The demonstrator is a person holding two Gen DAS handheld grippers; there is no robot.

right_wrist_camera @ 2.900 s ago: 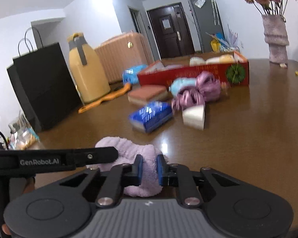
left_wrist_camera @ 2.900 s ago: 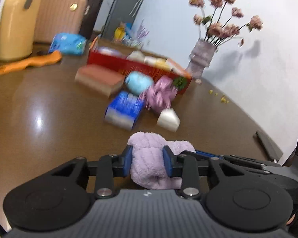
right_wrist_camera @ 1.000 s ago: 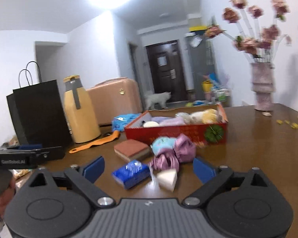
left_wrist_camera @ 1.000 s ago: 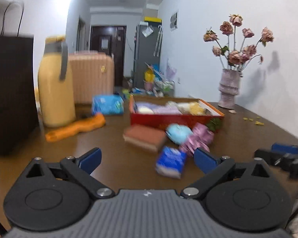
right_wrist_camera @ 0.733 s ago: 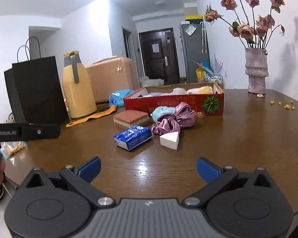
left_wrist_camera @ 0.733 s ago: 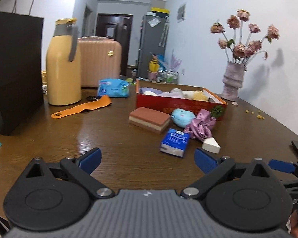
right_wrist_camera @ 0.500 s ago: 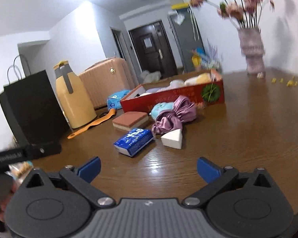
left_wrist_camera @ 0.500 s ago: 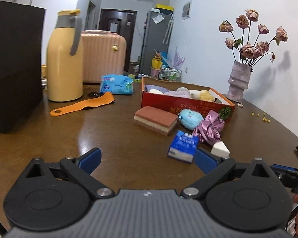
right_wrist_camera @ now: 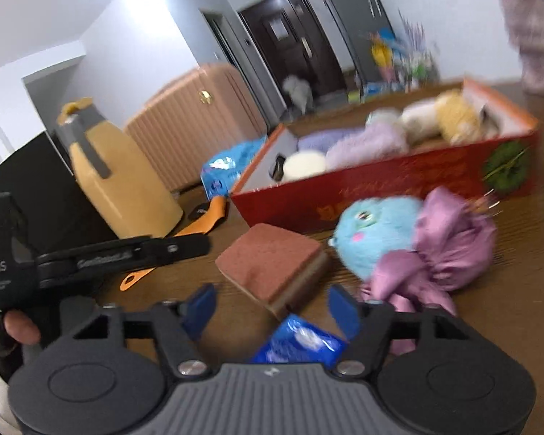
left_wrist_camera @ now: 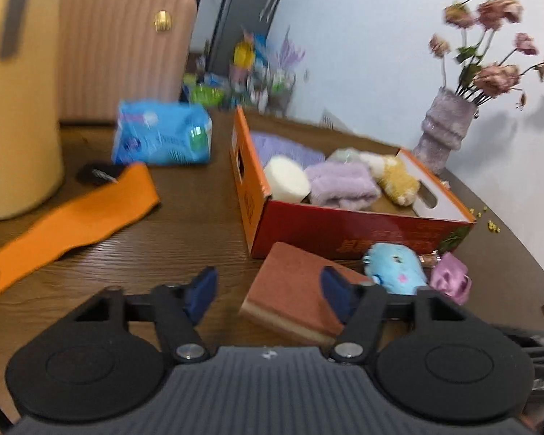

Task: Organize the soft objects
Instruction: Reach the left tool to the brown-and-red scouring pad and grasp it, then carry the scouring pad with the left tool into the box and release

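Left gripper [left_wrist_camera: 268, 291]: matte black plastic body, ribbed dark grey top plate with a small white logo, two round black discs either side, jaws closing.
Left fingers [left_wrist_camera: 201, 291]: black linkage arms tipped with dark blue pads, silver screw heads at the pivots.
Right gripper [right_wrist_camera: 270, 308]: same black-and-grey build, jaws closing.
Right fingers [right_wrist_camera: 341, 308]: blue pads on black arms, silver pivot screws.
Markings: white "DAS" lettering on the left gripper's side.
Hand [right_wrist_camera: 12, 330]: black fingerless glove, white sleeve below.

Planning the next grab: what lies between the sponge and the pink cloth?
The blue plush, touching the cloth and apart from the sponge, in the right wrist view.
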